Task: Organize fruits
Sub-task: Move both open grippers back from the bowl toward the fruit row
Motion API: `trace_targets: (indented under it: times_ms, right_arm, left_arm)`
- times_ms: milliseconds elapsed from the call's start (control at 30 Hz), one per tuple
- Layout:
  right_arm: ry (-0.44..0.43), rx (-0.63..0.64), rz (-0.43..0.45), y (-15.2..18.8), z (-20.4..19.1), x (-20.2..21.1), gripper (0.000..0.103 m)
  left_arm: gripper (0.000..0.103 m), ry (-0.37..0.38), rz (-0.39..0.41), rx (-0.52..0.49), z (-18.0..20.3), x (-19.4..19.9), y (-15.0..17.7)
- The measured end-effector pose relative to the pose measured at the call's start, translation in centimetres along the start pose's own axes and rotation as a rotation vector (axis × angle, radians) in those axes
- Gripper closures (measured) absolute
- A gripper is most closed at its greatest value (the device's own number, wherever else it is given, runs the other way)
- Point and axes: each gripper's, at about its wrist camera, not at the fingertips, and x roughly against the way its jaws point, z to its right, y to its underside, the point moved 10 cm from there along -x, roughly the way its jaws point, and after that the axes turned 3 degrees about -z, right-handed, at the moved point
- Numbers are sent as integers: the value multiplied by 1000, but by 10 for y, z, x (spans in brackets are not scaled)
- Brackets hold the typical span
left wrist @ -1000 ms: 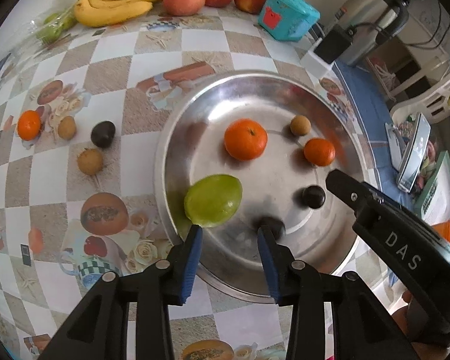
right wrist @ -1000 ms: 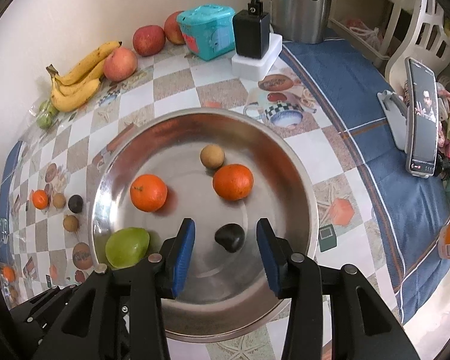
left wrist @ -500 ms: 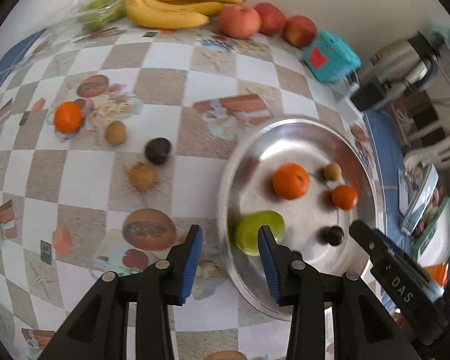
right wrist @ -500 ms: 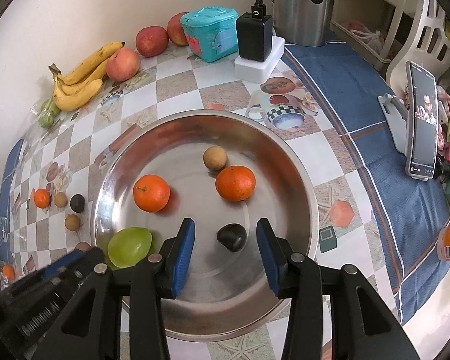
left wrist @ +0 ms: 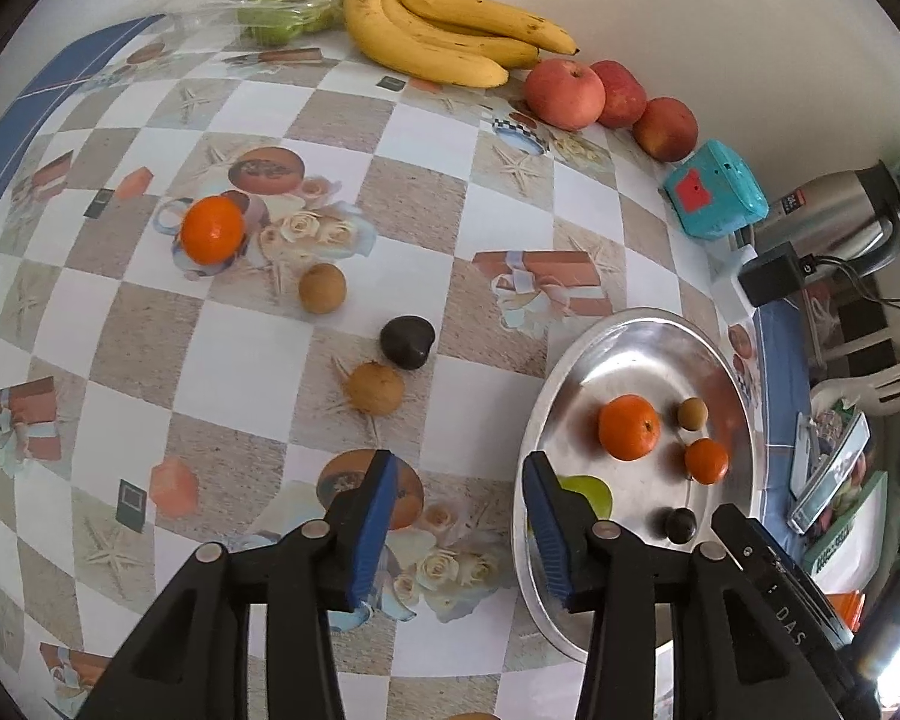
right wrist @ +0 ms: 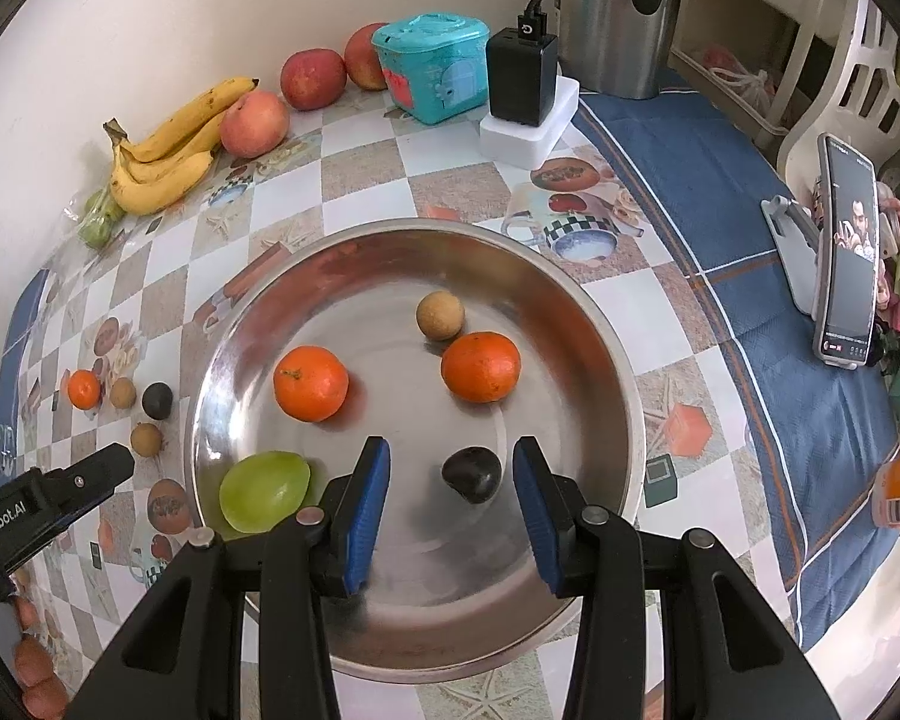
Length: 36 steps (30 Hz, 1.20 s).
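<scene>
Fruit sorting around the steel bowl [right wrist: 606, 324]

Left gripper [left wrist: 456, 510], empty, jaws just widening, hovers left of the bowl; right gripper [right wrist: 447, 498] parted above its dark fruit [right wrist: 471, 473]; 4 fruits lie left on the table [left wrist: 258, 360].

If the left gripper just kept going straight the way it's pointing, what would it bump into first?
Probably the bare patterned tablecloth. The left gripper is open with nothing between its jaws, which have just been opening. Just ahead lies a small brown fruit, beside a dark fruit; depth is hard to judge here.
</scene>
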Motion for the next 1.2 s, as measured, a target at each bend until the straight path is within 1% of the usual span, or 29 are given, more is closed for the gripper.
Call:
trace_targets:
  times_ms: [67,133,167,233,433,500,533,600,733,800,833,867,1000,1200]
  right_arm:
    - [0,4,4,-1,-1,1,59]
    - [4,10,8,-1,-1,1,58]
    - [8,13,10,-2,-1,1,45]
    - [18,22,18,-3,-1,0,34]
    - [29,49,27,-4,-3,-1,30]
    - [31,55,27,-4,-4,-1,22]
    - [34,59,28,-4,-4,-1,20]
    - [35,64,31,-4,-5,-1,20]
    - [37,78,58,-7,-6,2,19]
    - [41,81,73,-10,-6,5,13]
    - [42,83,80,-10,-6,6,6]
    - [44,86,84,-11,-7,7,5]
    - [61,100,90,-13,-8,7,5]
    - [78,107,78,-10,-6,3,5]
  left_arm:
    - [39,-12,3,-2,-2,1,-1]
    - [34,-31,6,-5,-3,1,-2]
    - [31,-40,6,-5,-5,1,-2]
    - [24,-60,4,0,-8,0,-2]
    - [8,-109,-3,31,-20,-4,-1]
    - [6,-114,2,40,-23,-4,-1]
    - [6,-117,6,42,-23,-3,-2]
    - [0,-128,13,36,-24,-2,-3]
    - [0,-151,43,-10,-22,3,-9]
    - [0,-159,52,-22,-21,4,-10]
    - [0,-159,51,-23,-21,4,-10]
    - [0,-157,48,-22,-22,4,-10]
    - [0,-159,38,-15,-25,3,-11]
    - [0,-170,44,5,-36,8,-15]
